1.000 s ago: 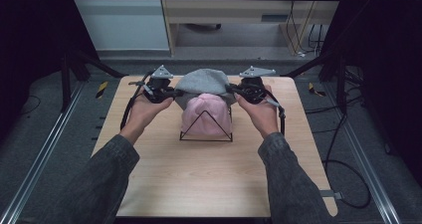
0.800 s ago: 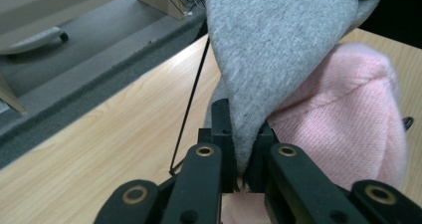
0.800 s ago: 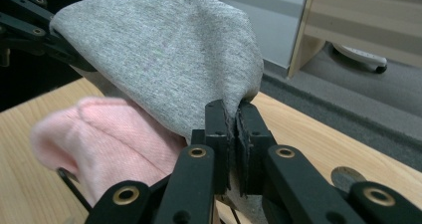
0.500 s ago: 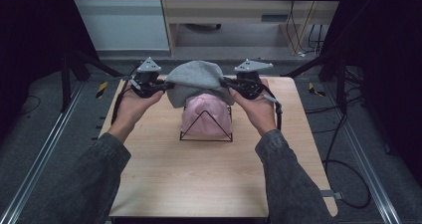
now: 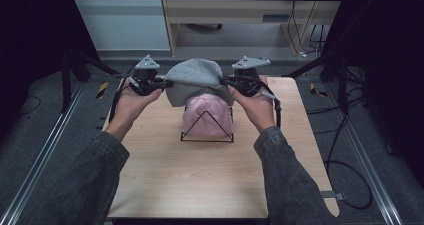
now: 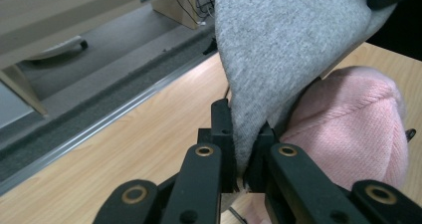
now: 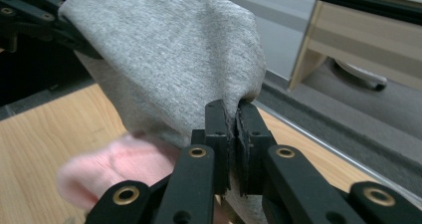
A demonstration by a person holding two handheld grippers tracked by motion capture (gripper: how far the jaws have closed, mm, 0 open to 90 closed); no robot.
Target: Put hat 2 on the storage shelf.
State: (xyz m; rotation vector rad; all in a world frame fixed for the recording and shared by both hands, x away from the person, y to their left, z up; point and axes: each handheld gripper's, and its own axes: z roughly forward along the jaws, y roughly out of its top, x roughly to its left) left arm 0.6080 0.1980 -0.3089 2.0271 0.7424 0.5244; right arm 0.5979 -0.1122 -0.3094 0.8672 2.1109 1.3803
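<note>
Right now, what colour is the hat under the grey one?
Pink: the knitted hat under the grey hat shows best in the left gripper view.

Dark grey sleeves (image 5: 87, 177); black tools (image 6: 241, 149) — brass rivets.

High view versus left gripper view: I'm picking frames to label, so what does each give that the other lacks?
High view: both forearms, the whole wooden table, the black wire stand under the pink hat, and the right tongs clamped on the grey hat.

Left gripper view: close up, the left tongs pinching the grey hat's edge, and its knit texture.

Both: the grey hat held above the pink hat, the tabletop, and the floor beyond.
</note>
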